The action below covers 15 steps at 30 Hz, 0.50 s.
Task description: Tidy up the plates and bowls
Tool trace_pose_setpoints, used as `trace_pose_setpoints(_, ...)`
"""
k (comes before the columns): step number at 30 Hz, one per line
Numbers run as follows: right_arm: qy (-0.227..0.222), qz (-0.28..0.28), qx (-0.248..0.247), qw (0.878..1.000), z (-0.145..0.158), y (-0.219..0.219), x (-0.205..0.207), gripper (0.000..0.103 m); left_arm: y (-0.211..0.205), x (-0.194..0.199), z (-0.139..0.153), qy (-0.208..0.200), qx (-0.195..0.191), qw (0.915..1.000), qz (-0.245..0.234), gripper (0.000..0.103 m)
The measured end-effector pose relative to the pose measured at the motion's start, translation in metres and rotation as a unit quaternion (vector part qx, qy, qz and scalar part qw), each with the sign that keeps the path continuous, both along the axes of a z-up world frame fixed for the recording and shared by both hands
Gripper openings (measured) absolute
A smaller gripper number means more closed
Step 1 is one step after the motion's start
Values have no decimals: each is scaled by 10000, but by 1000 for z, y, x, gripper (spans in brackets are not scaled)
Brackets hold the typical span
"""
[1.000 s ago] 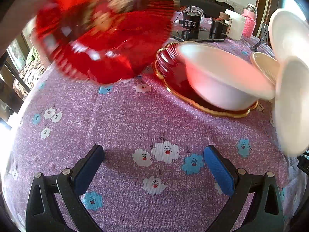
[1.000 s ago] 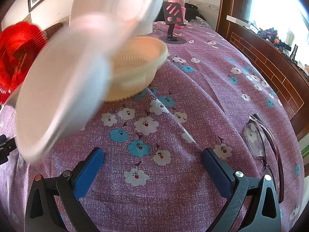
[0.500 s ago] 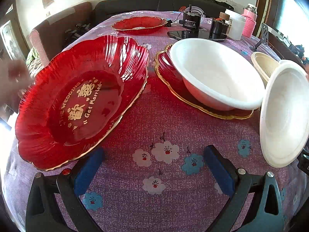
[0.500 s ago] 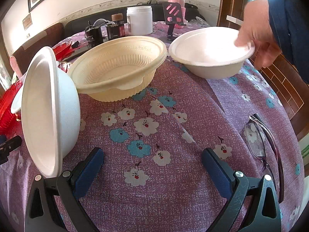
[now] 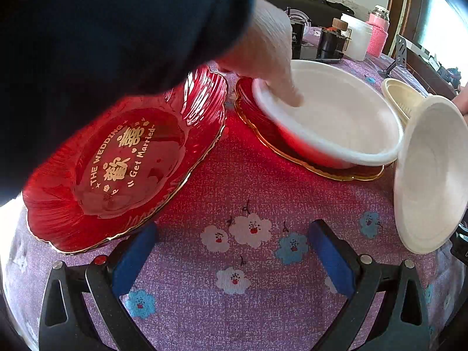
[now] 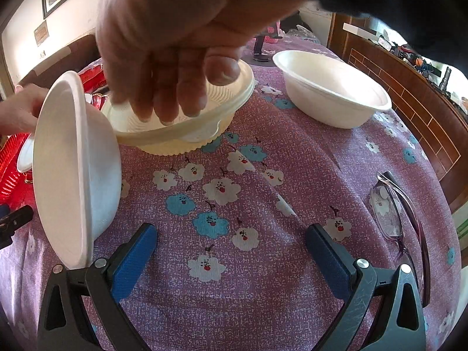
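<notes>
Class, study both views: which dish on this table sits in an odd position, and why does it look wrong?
The white bowl near the cream bowl stands on its edge instead of resting flat on the tablecloth; what props it is unclear.

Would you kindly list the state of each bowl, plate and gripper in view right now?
Left gripper: open, empty.
Right gripper: open, empty.
Lettered red plate: tilted, face up.
White bowl on the second red plate: upright, a hand at its rim.
Tipped white bowl: on edge.
Cream bowl: upright, hand on it.
Far white bowl: upright, untouched.
</notes>
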State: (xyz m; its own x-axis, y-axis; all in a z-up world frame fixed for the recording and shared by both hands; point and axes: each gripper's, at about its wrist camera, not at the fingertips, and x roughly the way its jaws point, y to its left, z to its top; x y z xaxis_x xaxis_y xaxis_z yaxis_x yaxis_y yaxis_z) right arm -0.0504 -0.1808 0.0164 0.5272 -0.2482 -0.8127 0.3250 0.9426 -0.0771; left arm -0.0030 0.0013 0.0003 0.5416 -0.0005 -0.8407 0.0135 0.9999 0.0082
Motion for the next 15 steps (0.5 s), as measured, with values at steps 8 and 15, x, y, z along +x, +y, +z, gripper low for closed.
trace_pose_setpoints(8,8,11,-13,10000,0,-2,-1,102,0,0,0,1,1,10000,-1,103)
trace_pose_setpoints(15,8,9,-10,10000,-1,-2,-1,102,0,1,0,1,1,10000,0,103)
